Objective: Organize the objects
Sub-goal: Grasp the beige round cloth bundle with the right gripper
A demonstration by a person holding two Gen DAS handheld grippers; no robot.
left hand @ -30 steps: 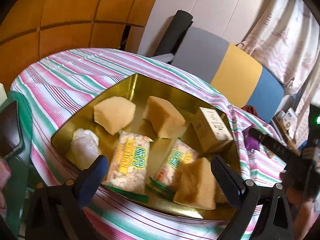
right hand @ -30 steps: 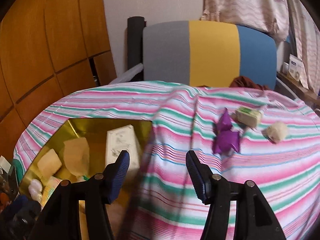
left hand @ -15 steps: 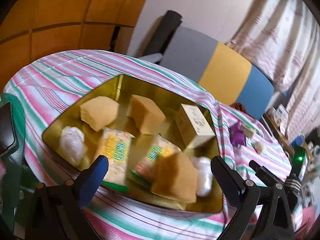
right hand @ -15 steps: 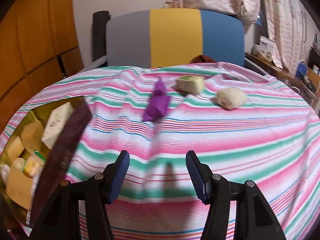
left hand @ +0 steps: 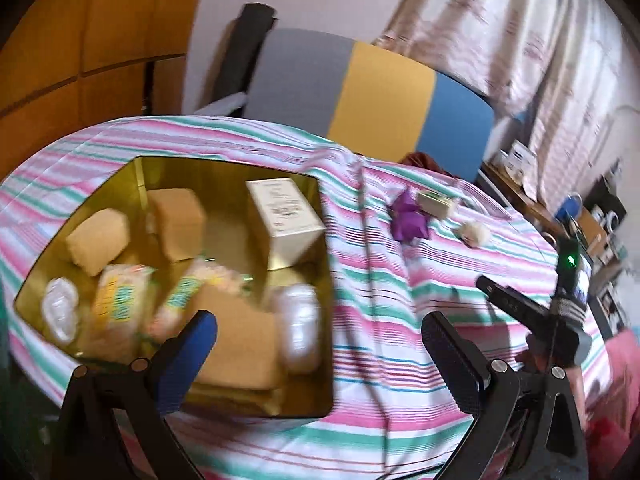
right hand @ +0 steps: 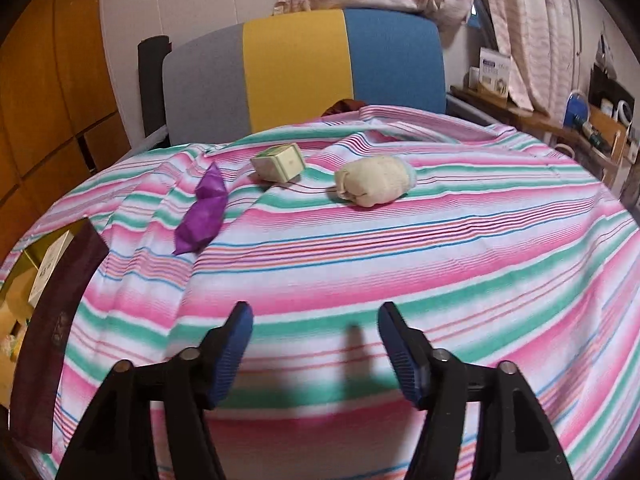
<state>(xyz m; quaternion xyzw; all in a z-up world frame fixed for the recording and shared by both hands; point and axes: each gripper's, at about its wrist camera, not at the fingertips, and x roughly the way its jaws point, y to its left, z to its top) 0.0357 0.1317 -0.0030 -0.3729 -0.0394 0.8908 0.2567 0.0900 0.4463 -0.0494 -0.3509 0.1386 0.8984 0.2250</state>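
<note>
A gold tin [left hand: 208, 168] on the striped tablecloth holds tan sponge blocks, snack packets, white wrapped items and a cream box [left hand: 282, 216]. My left gripper [left hand: 320, 344] is open and empty over the tin's near right corner. My right gripper [right hand: 314, 340] is open and empty above bare cloth. Beyond it lie a purple wrapper [right hand: 204, 212], a small pale green box [right hand: 280, 162] and a cream rolled bundle [right hand: 372, 182]. These three also show in the left wrist view: wrapper [left hand: 408, 220], box [left hand: 436, 204], bundle [left hand: 474, 234]. The tin's edge [right hand: 24, 264] shows at far left in the right wrist view.
A grey, yellow and blue chair back [right hand: 304, 68] stands behind the table. A dark maroon tin wall or lid [right hand: 56, 320] rises at the left. A cluttered wooden shelf [right hand: 580, 120] lies to the right. The other gripper's body [left hand: 532, 312] shows at right in the left wrist view.
Both views have swung to the right. The right gripper moved from beside the tin to over open cloth, closer to the three loose items. Both grippers stayed open.
</note>
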